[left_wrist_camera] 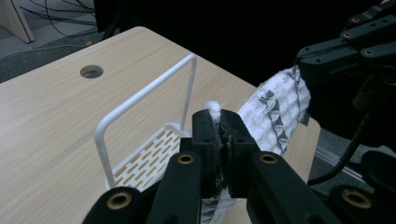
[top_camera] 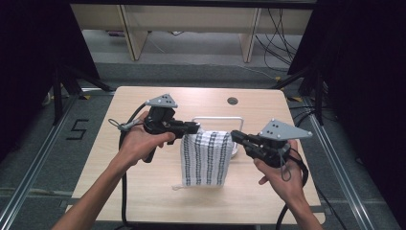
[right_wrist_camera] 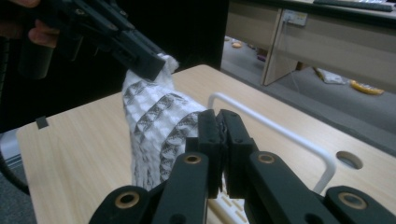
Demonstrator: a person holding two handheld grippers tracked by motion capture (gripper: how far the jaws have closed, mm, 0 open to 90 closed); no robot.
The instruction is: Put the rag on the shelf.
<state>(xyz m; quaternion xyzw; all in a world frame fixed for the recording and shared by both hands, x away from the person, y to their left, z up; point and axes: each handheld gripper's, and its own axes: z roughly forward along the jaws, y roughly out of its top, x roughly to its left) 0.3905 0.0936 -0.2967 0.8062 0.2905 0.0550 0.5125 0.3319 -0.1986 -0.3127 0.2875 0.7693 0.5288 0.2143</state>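
A white towel with black patterned stripes point(top_camera: 207, 158) hangs stretched between my two grippers above the wooden table point(top_camera: 143, 191), its lower edge touching the tabletop. My left gripper point(top_camera: 195, 127) is shut on the towel's top left corner; in the left gripper view white cloth point(left_wrist_camera: 214, 108) pokes out between its closed jaws. My right gripper point(top_camera: 235, 135) is shut on the top right corner, and in the right gripper view the towel point(right_wrist_camera: 154, 121) runs from its jaws to the other gripper point(right_wrist_camera: 149, 67). A white wire rack point(top_camera: 218, 119) stands just behind the towel.
A round cable hole point(top_camera: 232, 101) sits in the table's far side. The rack's slotted base point(left_wrist_camera: 149, 156) and upright bar point(left_wrist_camera: 140, 95) lie close beyond the grippers. Black stands point(top_camera: 67, 81) and cables flank the table on the floor.
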